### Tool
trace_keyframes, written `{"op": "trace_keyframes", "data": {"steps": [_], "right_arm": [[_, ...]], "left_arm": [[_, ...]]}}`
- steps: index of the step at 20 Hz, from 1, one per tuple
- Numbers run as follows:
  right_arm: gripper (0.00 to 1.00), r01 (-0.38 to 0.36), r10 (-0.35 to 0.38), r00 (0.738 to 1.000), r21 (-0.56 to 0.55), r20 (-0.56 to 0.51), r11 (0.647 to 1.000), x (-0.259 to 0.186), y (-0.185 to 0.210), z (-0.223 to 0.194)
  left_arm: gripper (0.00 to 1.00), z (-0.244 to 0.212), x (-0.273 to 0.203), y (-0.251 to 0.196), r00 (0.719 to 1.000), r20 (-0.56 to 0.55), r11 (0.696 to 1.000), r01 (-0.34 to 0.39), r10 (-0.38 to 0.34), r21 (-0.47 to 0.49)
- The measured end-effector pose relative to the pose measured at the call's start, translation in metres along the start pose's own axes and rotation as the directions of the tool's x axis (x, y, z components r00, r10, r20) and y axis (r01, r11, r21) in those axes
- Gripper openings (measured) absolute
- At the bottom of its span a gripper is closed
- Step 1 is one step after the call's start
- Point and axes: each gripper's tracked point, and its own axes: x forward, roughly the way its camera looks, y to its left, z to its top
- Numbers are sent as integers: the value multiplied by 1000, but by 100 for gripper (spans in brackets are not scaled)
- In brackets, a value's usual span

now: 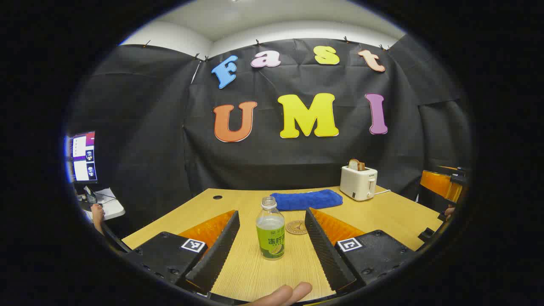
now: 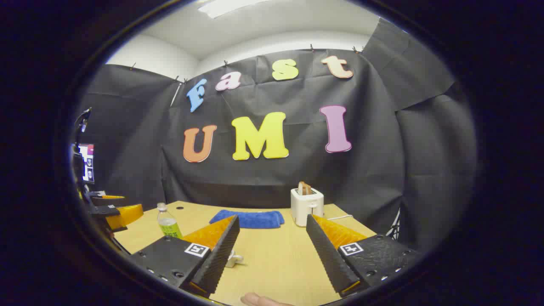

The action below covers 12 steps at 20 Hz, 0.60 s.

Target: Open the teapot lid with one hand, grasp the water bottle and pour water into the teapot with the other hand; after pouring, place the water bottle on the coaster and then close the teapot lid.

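A clear water bottle (image 1: 270,233) with a green label stands upright on the wooden table (image 1: 382,212). In the left gripper view it sits centred in the gap of my left gripper (image 1: 272,212), which is open; neither finger touches it. A round brown coaster (image 1: 296,227) lies just behind the bottle, to its right. My right gripper (image 2: 272,217) is open over bare table with nothing between its fingers. In the right gripper view the bottle (image 2: 168,223) stands far left, beside the left gripper (image 2: 117,212). A small white object (image 2: 234,258) peeks out behind one finger; I cannot tell what it is.
A blue towel (image 1: 306,199) lies at the back of the table, with a white toaster (image 1: 359,182) holding bread to its right. The right gripper (image 1: 442,185) shows at the right edge of the left gripper view. A monitor (image 1: 83,157) stands off the table to the left.
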Motion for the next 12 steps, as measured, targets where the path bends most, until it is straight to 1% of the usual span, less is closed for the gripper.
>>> {"op": "trace_keyframes", "data": {"steps": [3, 7, 12], "right_arm": [[95, -7, 7, 1000, -1, -14, 1000, 0, 1, -1], [95, 4, -5, 1000, -31, -8, 1000, 3, 3, -3], [95, -18, 17, 999, -38, -27, 999, 5, 11, -11]], "left_arm": [[97, -4, 2, -7, 1000, -20, 1000, 8, -8, -3], [96, 1, 0, -3, 1000, 2, 1000, 4, -4, -11], [96, 5, -1, 1, 1000, 13, 1000, 0, 1, -28]]}}
